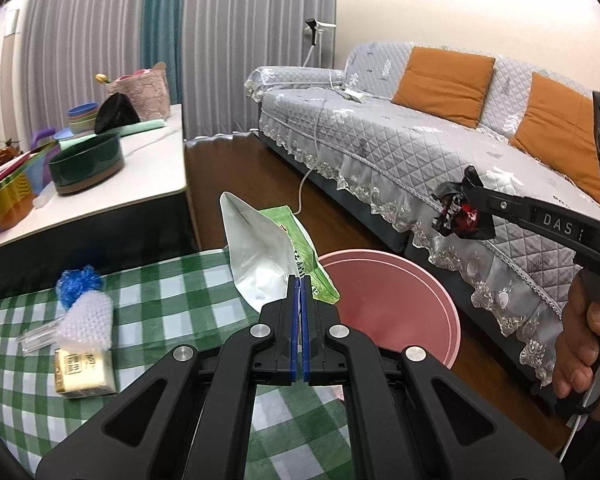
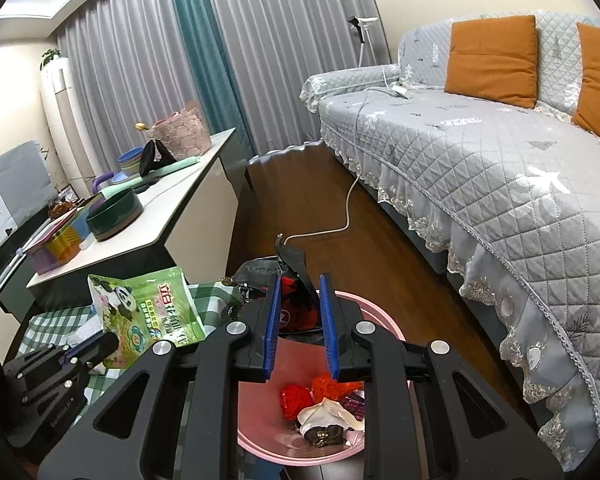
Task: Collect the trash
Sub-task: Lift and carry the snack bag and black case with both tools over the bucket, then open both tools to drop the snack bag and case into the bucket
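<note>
My left gripper [image 1: 301, 280] is shut on a green and white panda snack bag [image 1: 268, 256], held upright over the checked table's edge beside the pink bin [image 1: 420, 300]. The bag also shows in the right wrist view [image 2: 148, 304]. My right gripper [image 2: 299, 280] is over the pink bin [image 2: 384, 320], its jaws parted around a black and red crumpled wrapper [image 2: 296, 300] that sits between the pads. The wrapper also shows in the left wrist view [image 1: 458, 212], held at the right gripper's tips [image 1: 470, 192]. Several wrappers [image 2: 324, 408] lie in the bin.
On the green checked tablecloth [image 1: 160, 320] lie a blue scrunchy ball [image 1: 78, 284], a white knitted piece [image 1: 88, 320] and a small yellow packet [image 1: 84, 372]. A white side table [image 1: 148, 160] with bowls stands at the left. A grey sofa [image 1: 420, 140] runs along the right.
</note>
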`<state>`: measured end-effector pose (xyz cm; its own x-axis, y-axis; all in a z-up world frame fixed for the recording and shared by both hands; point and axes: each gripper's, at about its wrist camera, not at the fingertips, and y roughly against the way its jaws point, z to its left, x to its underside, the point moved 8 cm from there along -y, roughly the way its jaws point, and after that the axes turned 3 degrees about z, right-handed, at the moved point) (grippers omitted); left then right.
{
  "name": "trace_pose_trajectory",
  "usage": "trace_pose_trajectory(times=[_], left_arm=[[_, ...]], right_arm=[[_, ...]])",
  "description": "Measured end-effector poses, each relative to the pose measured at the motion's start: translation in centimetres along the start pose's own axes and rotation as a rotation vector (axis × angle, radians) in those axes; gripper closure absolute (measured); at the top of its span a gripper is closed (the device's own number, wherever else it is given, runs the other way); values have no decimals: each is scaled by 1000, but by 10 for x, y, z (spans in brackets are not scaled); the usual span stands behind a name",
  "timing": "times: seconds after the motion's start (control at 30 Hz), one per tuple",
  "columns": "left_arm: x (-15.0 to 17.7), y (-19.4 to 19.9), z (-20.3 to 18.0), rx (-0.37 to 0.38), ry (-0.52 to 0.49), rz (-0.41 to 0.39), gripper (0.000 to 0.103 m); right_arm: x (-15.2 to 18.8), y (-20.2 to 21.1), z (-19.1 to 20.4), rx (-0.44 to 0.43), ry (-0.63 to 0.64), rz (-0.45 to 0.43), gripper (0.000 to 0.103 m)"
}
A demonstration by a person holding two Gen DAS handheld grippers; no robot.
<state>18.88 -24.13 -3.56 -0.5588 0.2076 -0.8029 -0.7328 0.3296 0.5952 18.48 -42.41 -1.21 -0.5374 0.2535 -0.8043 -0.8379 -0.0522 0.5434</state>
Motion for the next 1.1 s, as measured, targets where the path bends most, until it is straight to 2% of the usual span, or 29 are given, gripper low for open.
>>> trace_pose_trajectory(times=[0.33, 0.47, 0.5, 0.53, 0.57, 0.63, 0.83, 1.1], left_arm=[[0, -30, -21, 34, -27, 39, 102], [3, -47, -26, 80, -18, 82, 101], [5, -52, -26, 85, -14, 101, 100], [6, -54, -27, 83, -13, 109, 97], [8, -55, -26, 82, -10, 112, 92], [10, -53, -26, 85, 0, 110, 85], [20, -39, -12, 69, 19, 106, 85], [30, 0, 27, 18, 58, 80, 85]], right_arm=[[2, -18, -9, 6, -8, 31, 81], [5, -25, -12, 2, -32, 53, 79], [5, -26, -11, 3, -32, 57, 74], [6, -27, -11, 5, -34, 59, 65], [6, -28, -11, 7, -35, 59, 62], [7, -30, -11, 7, -35, 66, 60], [7, -30, -2, -2, -27, 68, 60], [8, -22, 38, -46, 20, 54, 60]])
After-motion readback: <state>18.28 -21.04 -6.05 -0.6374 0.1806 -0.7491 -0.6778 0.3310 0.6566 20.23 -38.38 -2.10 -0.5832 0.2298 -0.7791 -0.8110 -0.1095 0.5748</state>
